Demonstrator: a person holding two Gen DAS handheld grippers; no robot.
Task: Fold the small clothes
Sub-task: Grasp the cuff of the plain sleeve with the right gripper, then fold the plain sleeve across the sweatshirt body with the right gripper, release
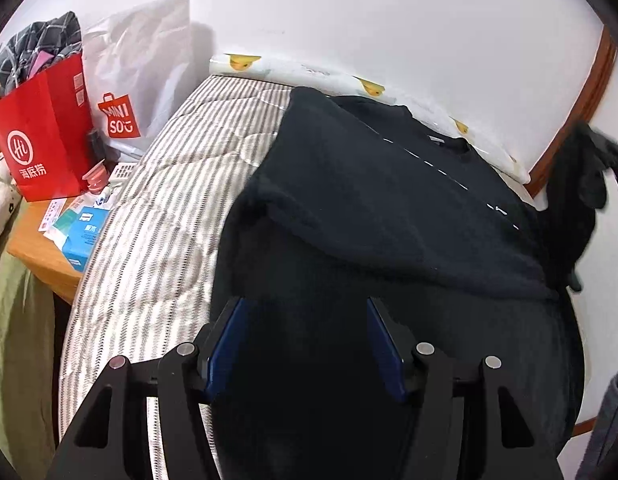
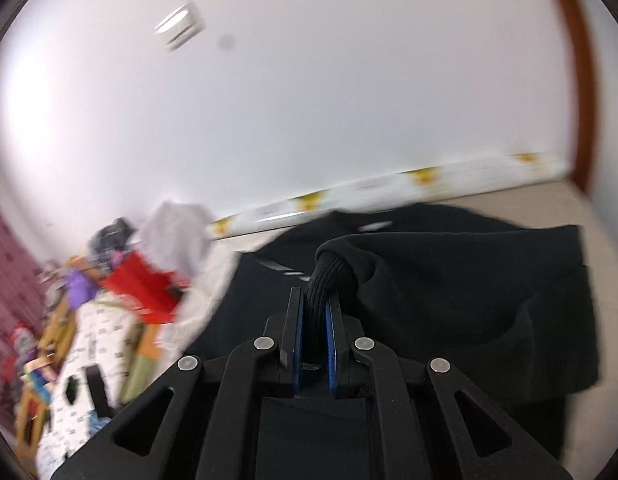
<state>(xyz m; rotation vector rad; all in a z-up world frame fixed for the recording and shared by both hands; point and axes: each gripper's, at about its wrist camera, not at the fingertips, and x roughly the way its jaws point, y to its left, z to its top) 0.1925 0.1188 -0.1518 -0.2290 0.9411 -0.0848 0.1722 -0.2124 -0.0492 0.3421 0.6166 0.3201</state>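
A striped mattress [image 1: 161, 200] is being used as the folding surface, and most of its near half is being covered by a black sweatshirt [image 1: 389, 208]. One side of the garment is already being shown laid over the body, so the first fold is judged to be done on that side; the other side is being dealt with now, and the final folds are judged to be left. A ribbed cuff [image 2: 323, 280] is being pinched between the closed jaws of the right gripper [image 2: 313, 300], with the sleeve being carried up off the bed. The left gripper [image 1: 305, 308] is being held over the lower part of the cloth with its jaws standing apart and nothing being gripped. A red bag [image 1: 45, 136] is being left on the bedside table.
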